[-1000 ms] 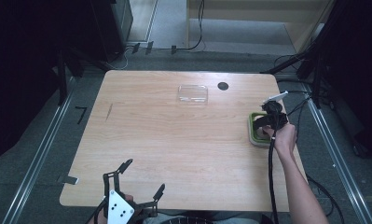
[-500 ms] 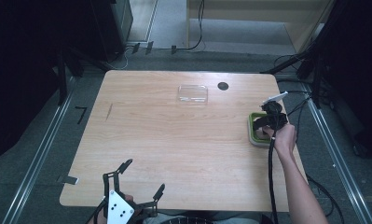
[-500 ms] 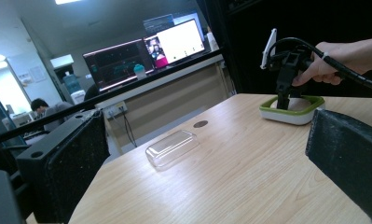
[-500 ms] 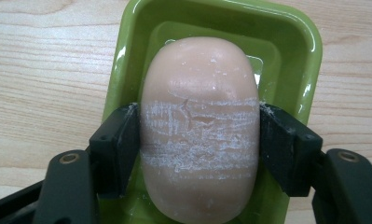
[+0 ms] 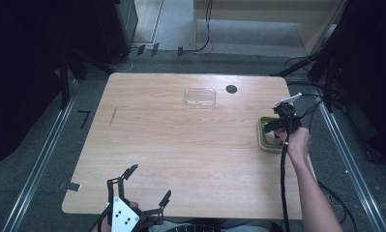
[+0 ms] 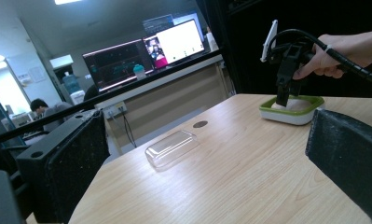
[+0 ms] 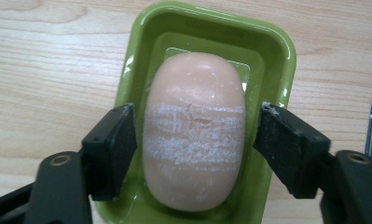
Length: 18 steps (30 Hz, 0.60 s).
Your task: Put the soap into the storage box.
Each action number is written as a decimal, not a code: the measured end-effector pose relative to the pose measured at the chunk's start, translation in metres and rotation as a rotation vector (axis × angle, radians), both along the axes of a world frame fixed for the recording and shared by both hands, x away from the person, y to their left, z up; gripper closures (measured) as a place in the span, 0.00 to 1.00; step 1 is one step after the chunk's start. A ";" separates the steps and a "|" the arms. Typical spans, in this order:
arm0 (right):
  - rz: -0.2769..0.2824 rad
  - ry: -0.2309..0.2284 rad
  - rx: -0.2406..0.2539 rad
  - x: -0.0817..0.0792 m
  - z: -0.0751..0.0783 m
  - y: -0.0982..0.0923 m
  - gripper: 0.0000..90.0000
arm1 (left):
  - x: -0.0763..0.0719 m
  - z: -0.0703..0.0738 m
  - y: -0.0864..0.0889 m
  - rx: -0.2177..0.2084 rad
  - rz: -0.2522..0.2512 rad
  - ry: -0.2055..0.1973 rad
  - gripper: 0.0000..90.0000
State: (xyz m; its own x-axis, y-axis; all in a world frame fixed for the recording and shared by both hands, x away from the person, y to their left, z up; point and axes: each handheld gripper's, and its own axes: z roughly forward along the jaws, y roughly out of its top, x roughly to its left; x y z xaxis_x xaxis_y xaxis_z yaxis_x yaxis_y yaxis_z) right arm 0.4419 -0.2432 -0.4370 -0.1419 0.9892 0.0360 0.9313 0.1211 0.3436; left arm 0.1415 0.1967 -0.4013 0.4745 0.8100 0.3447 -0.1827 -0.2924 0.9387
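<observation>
A peach bar of soap (image 7: 193,130) with white scuff marks lies in a green dish (image 7: 277,51) near the table's right edge. My right gripper (image 7: 195,140) points down into the dish, its two black jaws flanking the soap with a narrow gap on each side. In the high view the right gripper (image 5: 279,126) stands over the dish (image 5: 264,137), held by a hand. From the left gripper view it (image 6: 286,98) dips into the white-sided dish (image 6: 291,114). My left gripper (image 5: 150,181) hovers open at the table's near edge, holding nothing.
A clear plastic lid (image 5: 200,97) lies toward the back middle of the wooden table (image 5: 181,145), beside a black round grommet (image 5: 231,89). A cable trails from the right gripper along the forearm. Monitors and a desk stand beyond the table's far side.
</observation>
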 end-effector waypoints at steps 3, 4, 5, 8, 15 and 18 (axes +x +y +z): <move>0.016 0.011 0.003 -0.002 0.003 0.000 0.28 | 0.000 0.000 0.000 0.002 -0.003 0.001 0.00; 0.021 0.017 0.004 -0.003 0.004 0.001 0.28 | 0.000 0.000 0.000 0.005 -0.002 0.001 0.00; 0.026 0.017 0.002 -0.004 0.005 0.001 0.26 | 0.000 0.000 0.000 0.004 -0.002 0.001 0.00; 0.041 0.029 0.002 -0.007 0.008 0.002 0.22 | 0.000 0.000 0.000 0.003 0.000 0.000 0.00; 0.090 0.046 -0.008 -0.019 0.018 0.006 0.17 | -0.001 0.000 0.001 0.001 0.000 -0.002 0.00; 0.124 0.057 -0.007 -0.028 0.023 0.008 0.16 | -0.001 0.000 0.000 0.007 0.000 -0.002 0.00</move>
State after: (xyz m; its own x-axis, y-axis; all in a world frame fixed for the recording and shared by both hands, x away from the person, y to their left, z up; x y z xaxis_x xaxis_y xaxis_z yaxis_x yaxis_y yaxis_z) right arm 0.4142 -0.2348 -0.4138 -0.2611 0.9645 0.0406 0.9269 0.2388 0.2895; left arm 0.1400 0.1968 -0.4013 0.4740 0.8076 0.3508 -0.1841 -0.2987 0.9364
